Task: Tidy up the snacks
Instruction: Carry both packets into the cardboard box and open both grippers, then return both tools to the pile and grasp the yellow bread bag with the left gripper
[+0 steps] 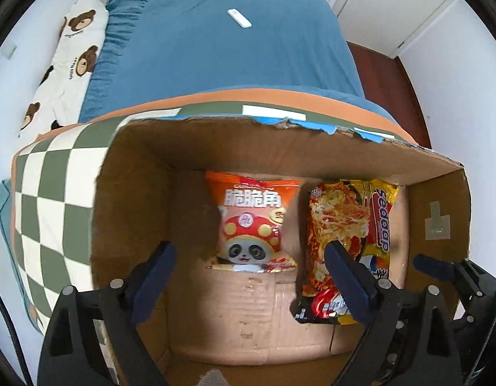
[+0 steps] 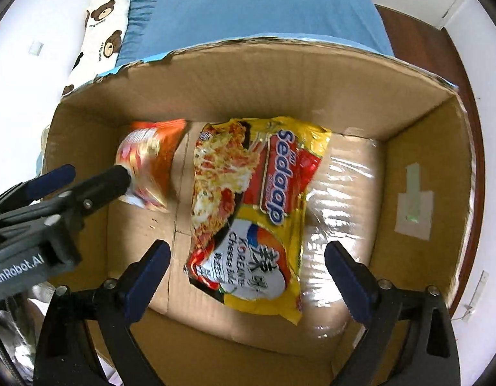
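Observation:
An open cardboard box [image 1: 248, 144] holds two packets. The orange snack bag with a panda figure [image 1: 254, 222] is near the middle of the box floor. My left gripper [image 1: 252, 276] stands open above it, pads clear of the bag. To its right lies a yellow Sedaap noodle packet [image 1: 347, 231], flat on the floor of the box [image 2: 248, 80]. My right gripper [image 2: 248, 278] stands open over the noodle packet [image 2: 254, 206] without touching it. The orange bag [image 2: 148, 167] looks blurred at the left, just past the left gripper [image 2: 98, 173]. One right-gripper finger [image 1: 437, 265] shows at the right edge.
The box sits on a green-and-white checkered cloth [image 1: 55, 193] at the end of a bed with a blue cover [image 1: 215, 48]. A white remote [image 1: 240, 18] lies on the bed and a bear-print pillow [image 1: 71, 58] at its left. Dark wooden floor [image 1: 396, 90] is to the right.

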Action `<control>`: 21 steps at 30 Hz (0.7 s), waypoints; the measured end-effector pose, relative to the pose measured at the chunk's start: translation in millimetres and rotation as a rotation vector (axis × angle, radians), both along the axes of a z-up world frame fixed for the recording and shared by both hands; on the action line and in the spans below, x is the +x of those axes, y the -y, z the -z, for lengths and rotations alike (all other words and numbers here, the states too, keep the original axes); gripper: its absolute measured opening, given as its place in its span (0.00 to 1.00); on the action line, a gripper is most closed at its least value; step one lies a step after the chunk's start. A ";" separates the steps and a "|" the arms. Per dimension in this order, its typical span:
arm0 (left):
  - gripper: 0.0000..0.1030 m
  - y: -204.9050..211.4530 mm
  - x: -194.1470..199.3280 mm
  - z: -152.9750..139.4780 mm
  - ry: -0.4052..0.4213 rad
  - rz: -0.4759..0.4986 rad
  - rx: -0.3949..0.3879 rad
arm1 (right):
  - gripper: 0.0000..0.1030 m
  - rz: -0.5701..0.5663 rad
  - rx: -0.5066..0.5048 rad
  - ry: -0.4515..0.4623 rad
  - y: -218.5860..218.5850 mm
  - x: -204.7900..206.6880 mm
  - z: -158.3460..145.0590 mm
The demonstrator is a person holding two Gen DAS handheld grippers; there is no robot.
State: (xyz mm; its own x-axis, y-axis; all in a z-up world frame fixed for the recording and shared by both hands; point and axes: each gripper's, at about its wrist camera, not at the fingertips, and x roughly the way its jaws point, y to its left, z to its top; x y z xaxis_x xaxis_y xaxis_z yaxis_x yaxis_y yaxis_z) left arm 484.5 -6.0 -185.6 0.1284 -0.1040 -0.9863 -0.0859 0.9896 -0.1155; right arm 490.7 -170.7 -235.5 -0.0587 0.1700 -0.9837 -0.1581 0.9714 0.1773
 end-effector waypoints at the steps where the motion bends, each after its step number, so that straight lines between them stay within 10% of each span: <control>1: 0.91 -0.7 -4.4 -2.7 0.006 -0.001 -0.001 | 0.96 0.003 -0.001 0.008 3.3 -6.3 -9.2; 21: 0.91 -2.3 -104.2 -99.7 0.245 -0.010 0.066 | 0.96 0.065 -0.024 0.309 -2.4 -104.6 -119.5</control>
